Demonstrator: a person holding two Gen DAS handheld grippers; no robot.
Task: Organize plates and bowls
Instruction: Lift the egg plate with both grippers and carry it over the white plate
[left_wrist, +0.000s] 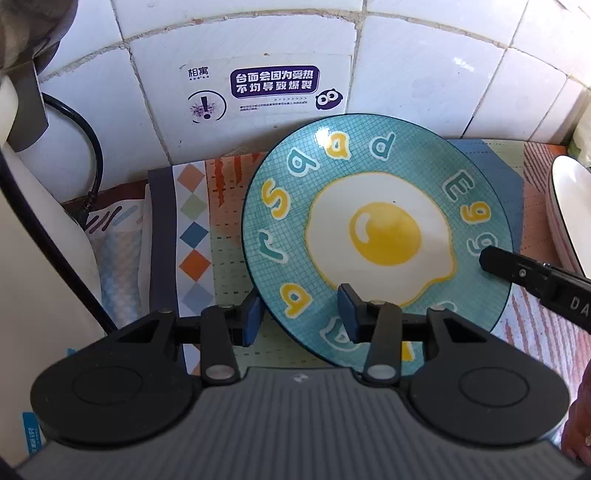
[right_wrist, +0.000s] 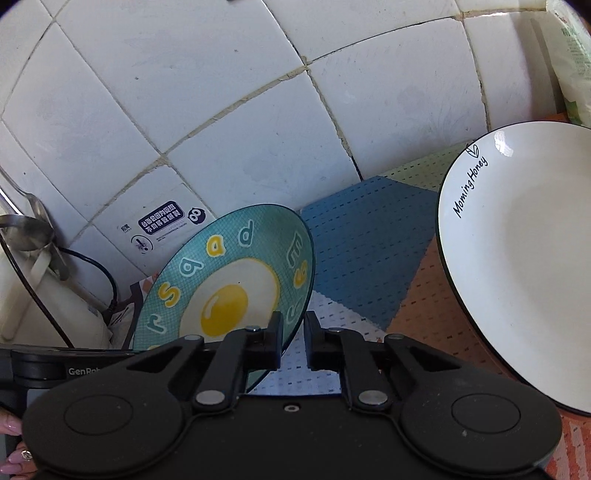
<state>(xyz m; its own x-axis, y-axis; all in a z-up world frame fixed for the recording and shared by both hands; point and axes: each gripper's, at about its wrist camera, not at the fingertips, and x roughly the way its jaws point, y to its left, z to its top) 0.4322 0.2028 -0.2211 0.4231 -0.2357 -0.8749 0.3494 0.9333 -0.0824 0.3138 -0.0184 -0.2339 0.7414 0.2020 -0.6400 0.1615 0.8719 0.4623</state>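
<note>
A teal plate with a fried-egg picture and letters (left_wrist: 380, 236) is held tilted above the patterned mat; it also shows in the right wrist view (right_wrist: 229, 291). My left gripper (left_wrist: 301, 319) straddles its near rim, jaws wide apart, blue pads on either side. My right gripper (right_wrist: 293, 334) grips the plate's right rim between its black fingers; one finger (left_wrist: 517, 273) shows at the plate's right edge in the left wrist view. A white plate with a black rim and "Morning Honey" lettering (right_wrist: 524, 258) lies to the right, atop a stack (left_wrist: 569, 214).
A white tiled wall (left_wrist: 258, 44) with a purple warning sticker (left_wrist: 273, 83) stands close behind. A white appliance with a black cable (left_wrist: 85, 147) is at the left. A colourful perforated mat (right_wrist: 369, 236) covers the counter. A green packet (right_wrist: 572, 59) stands at the far right.
</note>
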